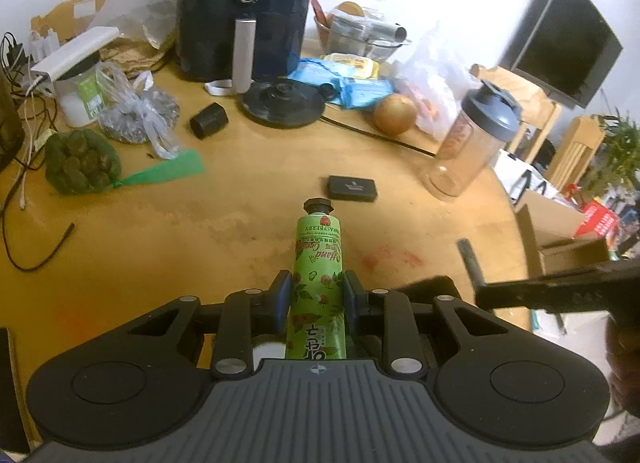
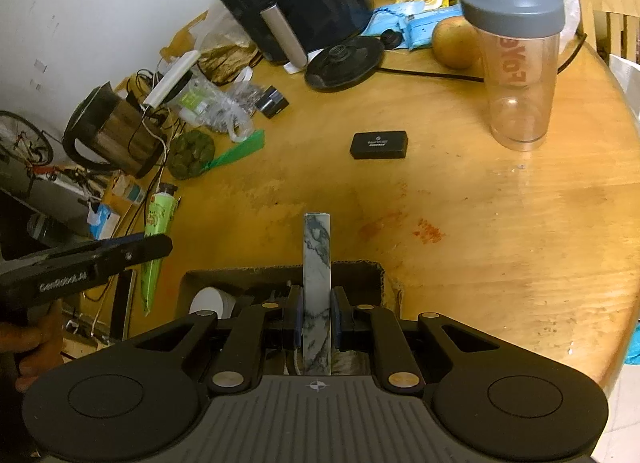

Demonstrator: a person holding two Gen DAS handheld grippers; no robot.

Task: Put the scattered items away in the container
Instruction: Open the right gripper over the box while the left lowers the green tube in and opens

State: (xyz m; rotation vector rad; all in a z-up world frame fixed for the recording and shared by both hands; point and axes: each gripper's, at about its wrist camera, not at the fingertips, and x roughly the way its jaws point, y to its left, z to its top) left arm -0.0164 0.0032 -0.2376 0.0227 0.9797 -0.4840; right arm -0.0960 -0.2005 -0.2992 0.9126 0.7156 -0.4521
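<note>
A green hand-cream tube [image 1: 318, 283] is clamped in the left tool [image 1: 317, 295], low centre of the frame, and a marbled bar [image 2: 317, 283] is pinched tight in the right tool [image 2: 316, 317] over the cardboard box [image 2: 360, 271]. A loosened grip could drop either on the table [image 2: 480, 243]. The black case [image 2: 379, 145] stays out mid-frame, beside the shaker bottle [image 2: 516, 63].

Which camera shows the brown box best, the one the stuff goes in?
The right wrist view. The cardboard box sits just beyond the right gripper, open top showing, with the marbled bar held over it. The left wrist view shows almost none of it; the left gripper and hand cream tube block it.
</note>
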